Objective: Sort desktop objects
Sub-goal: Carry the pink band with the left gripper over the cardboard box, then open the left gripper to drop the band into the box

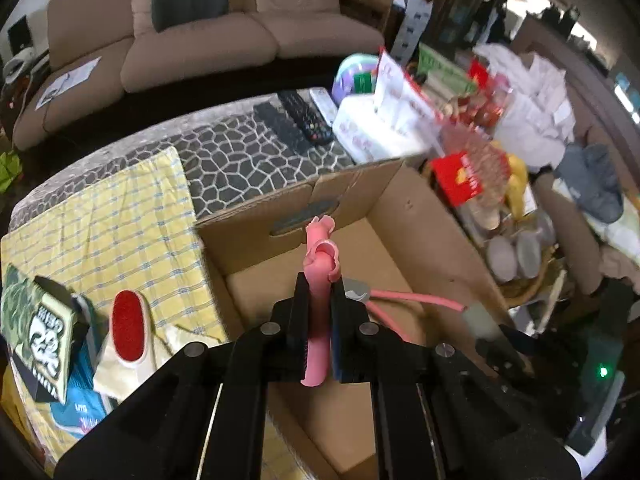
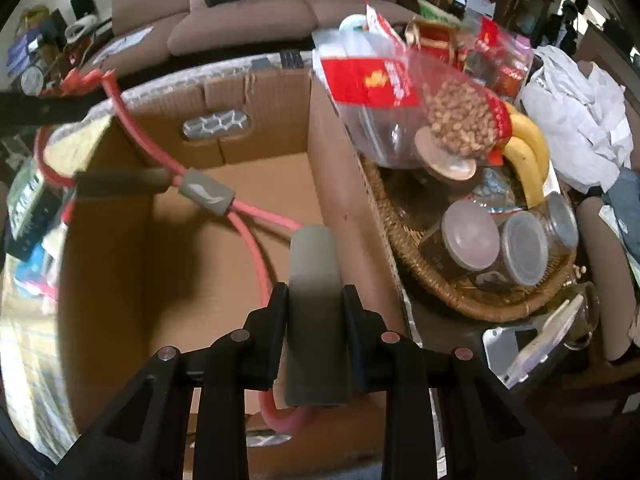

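A pink elastic exercise tube [image 1: 320, 256] with grey foam handles hangs over an open, empty cardboard box [image 1: 420, 216]. My left gripper [image 1: 320, 286] is shut on a folded stretch of the pink tube, above the box's near left part. In the right wrist view, my right gripper [image 2: 315, 292] is shut on one grey foam handle [image 2: 314, 260] over the box [image 2: 256, 96], close to its right wall. The pink tube [image 2: 256, 248] runs from that handle through a grey sleeve [image 2: 204, 194] to a second, darker handle [image 2: 120, 184] at the box's left rim.
Left of the box lie a yellow checked cloth [image 1: 120, 216], a lint brush with a red pad [image 1: 128, 324] and small packets. Remotes [image 1: 296, 120] lie behind it. Right of it stands a wicker basket [image 2: 440, 292] holding jars, bananas [image 2: 528, 152] and a peanut bag [image 2: 460, 120].
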The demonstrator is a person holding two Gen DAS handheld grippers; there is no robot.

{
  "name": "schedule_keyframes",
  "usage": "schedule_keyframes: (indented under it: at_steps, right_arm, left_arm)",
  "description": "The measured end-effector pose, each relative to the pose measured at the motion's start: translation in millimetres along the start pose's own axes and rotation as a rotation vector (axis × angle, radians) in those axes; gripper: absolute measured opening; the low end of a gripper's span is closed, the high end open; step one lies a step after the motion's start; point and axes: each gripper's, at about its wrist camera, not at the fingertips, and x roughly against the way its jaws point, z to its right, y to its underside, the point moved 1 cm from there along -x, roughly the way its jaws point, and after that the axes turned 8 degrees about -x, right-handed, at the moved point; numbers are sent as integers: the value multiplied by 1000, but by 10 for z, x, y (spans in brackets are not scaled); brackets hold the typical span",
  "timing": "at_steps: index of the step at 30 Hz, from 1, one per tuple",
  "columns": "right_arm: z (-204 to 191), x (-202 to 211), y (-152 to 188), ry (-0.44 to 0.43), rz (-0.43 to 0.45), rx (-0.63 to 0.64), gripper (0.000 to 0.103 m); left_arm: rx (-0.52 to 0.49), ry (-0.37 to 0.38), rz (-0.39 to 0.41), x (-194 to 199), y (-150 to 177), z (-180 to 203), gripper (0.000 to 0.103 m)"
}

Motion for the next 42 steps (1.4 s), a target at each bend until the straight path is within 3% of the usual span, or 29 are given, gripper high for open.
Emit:
schedule_keyframes:
  at_steps: [4,8,14,16,20,22,24,27,34,42]
  right_arm:
    - [21,-169,44,2,-22,15,27]
    - [39,-317,32,22,-47,22,27]
    - [30,-441,-6,74,-60,53,27]
    - [8,-442,-12,97,-59,74,30]
    - [34,-304,-55,78,-24,55,38]
    - [46,-218,-88,64,-6,35,44]
    - [33,-145,-100,56,6,22,50]
    - [-22,-14,-100,25,26,8,51]
    - [-169,263,-94,-8,65,-1,57]
    - [-404,505,-9,-56,86,0,57]
  left_arm:
    - [-14,-32,-50,-324,-13,-21,8]
    - [-48,-110,-95,-638,18,-50,8]
    - [-59,-184,-122,-852,-9,-176,11]
    - [-65,-183,-128,-870,-15,-197,33]
    - [-112,-175,-87,-740,-14,-127,54]
    - [-121,-167,-70,-637,-2,-109,83]
    - [-122,-166,-70,-574,-16,-109,97]
    - [-114,-159,-57,-427,-22,-126,98]
    - [-46,-59,27,165,101,-311,97]
    - [-28,-65,77,769,560,-610,95]
